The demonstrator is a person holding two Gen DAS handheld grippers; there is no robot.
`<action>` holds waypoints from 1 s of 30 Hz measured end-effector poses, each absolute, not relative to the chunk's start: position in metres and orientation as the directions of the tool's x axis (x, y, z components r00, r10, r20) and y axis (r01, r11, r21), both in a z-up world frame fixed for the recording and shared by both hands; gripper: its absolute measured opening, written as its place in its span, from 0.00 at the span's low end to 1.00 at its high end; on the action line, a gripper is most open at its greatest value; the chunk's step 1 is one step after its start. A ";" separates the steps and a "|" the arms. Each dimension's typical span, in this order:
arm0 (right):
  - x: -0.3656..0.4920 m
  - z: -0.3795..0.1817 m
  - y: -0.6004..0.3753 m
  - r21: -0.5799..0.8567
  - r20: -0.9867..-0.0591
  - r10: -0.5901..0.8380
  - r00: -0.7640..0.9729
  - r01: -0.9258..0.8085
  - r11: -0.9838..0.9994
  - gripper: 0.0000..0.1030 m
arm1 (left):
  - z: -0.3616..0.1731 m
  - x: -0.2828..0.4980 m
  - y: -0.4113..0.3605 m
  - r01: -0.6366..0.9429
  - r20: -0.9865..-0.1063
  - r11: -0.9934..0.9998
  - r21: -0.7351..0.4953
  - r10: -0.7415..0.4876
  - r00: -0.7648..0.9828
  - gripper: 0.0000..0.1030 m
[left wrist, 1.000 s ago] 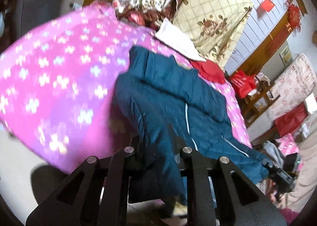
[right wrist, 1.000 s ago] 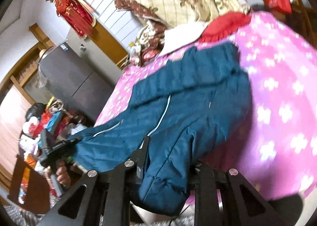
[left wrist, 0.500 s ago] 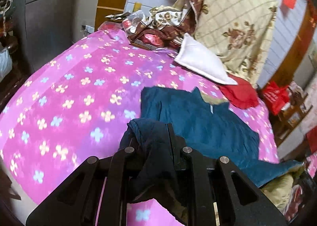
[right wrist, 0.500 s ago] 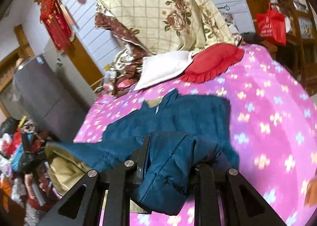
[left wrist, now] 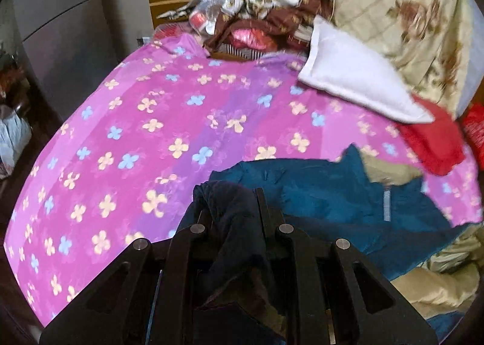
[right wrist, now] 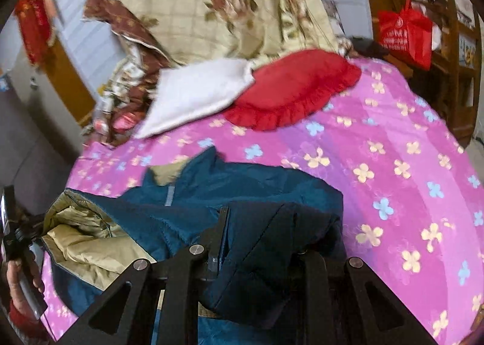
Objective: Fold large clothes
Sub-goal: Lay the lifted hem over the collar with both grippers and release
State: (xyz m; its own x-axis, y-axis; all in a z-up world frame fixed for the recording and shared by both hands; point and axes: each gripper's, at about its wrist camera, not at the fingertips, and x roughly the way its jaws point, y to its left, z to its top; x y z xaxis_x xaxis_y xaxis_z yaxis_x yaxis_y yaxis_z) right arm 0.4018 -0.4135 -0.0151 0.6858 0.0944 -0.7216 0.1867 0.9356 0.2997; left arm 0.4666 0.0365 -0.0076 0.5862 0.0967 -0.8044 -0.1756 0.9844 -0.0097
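Left gripper (left wrist: pixel 233 208) clamped on jacket (left wrist: pixel 332 193) fabric, angled downward; right gripper (right wrist: pixel 260 230) likewise clamped, angled downward.

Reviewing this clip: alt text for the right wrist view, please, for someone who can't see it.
The right gripper is shut on a bunched fold of a blue jacket, whose tan lining shows at the left. The jacket lies on a pink flowered bedspread; a white pillow and a red cushion sit behind it.
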 end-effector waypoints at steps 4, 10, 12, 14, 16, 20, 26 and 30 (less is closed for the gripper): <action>0.432 -0.061 -0.426 0.341 -0.759 0.107 0.642 0.252 0.906 0.21 | -0.046 0.494 0.033 -0.199 -0.838 0.980 0.009 0.115 0.533 0.17; 0.428 -0.059 -0.433 0.439 -0.709 0.196 0.677 0.206 0.875 0.40 | -0.043 0.491 0.054 -0.164 -0.832 0.969 -0.186 -0.067 0.551 0.23; 0.418 -0.048 -0.442 0.523 -0.652 0.265 0.711 0.168 0.836 0.47 | -0.034 0.486 0.074 -0.151 -0.798 0.923 -0.355 -0.214 0.563 0.32; 0.410 -0.038 -0.445 0.577 -0.610 0.304 0.732 0.146 0.804 0.48 | -0.023 0.482 0.088 -0.152 -0.761 0.873 -0.463 -0.304 0.573 0.34; 0.401 -0.024 -0.448 0.610 -0.574 0.323 0.753 0.129 0.782 0.50 | -0.011 0.477 0.097 -0.154 -0.726 0.829 -0.537 -0.361 0.585 0.36; 0.384 0.002 -0.437 0.591 -0.537 0.291 0.791 0.107 0.799 0.51 | 0.021 0.454 0.093 -0.096 -0.690 0.840 -0.533 -0.366 0.625 0.43; 0.363 0.036 -0.404 0.474 -0.522 0.221 0.824 0.065 0.878 0.54 | 0.047 0.428 0.097 -0.076 -0.656 0.851 -0.520 -0.340 0.674 0.52; 0.360 0.040 -0.420 0.653 -0.429 0.376 0.821 -0.005 0.757 0.68 | 0.059 0.423 0.113 -0.069 -0.613 0.797 -0.600 -0.402 0.680 0.54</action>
State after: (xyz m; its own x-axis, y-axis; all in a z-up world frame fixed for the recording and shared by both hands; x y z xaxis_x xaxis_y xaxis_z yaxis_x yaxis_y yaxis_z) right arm 0.3597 -0.4196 0.0399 0.8213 0.3755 -0.4295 -0.0049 0.7574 0.6530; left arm 0.4232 0.1127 0.0592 0.6801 -0.4023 -0.6129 -0.0685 0.7974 -0.5995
